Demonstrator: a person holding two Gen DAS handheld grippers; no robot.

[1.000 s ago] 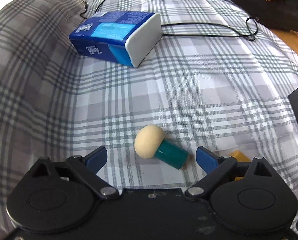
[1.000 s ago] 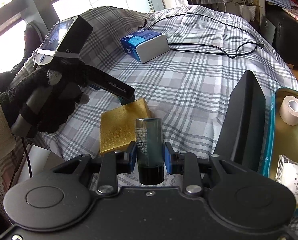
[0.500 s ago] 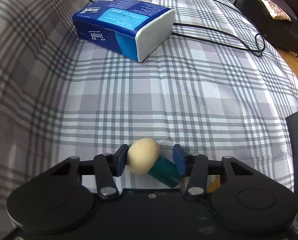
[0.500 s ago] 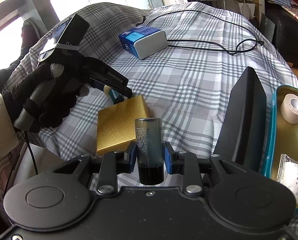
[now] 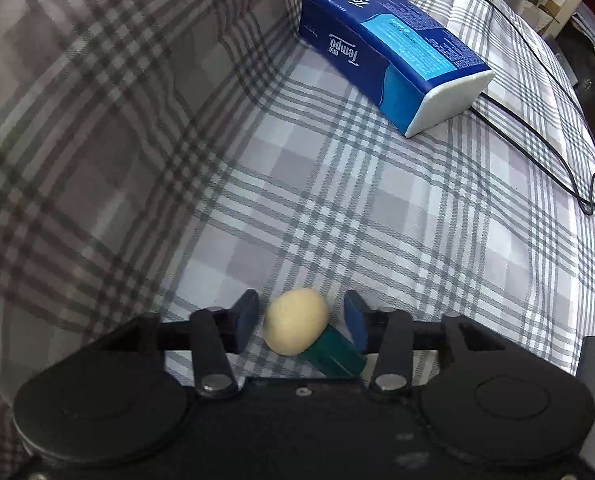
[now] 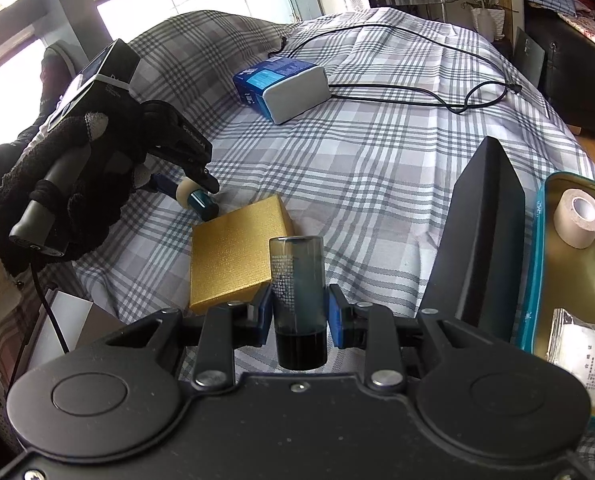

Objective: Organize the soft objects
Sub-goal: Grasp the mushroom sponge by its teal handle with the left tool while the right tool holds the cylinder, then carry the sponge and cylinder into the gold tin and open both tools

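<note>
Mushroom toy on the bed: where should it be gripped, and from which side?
Probably grip the mushroom toy across its cream cap, from above. It lies on its side on the plaid bedcover, cap widest and exposed; the teal stem slants under the left gripper, whose jaws have just been opening around the toy.

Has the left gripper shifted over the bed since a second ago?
Yes. In the right wrist view the left gripper, with the mushroom-shaped toy between its jaws, sits lower and further right beside the gold box. Its jaws have just been opening.

L tool (image 5: pixel 301 322) opening | mushroom toy (image 5: pixel 297 320) betw pads, gap left
</note>
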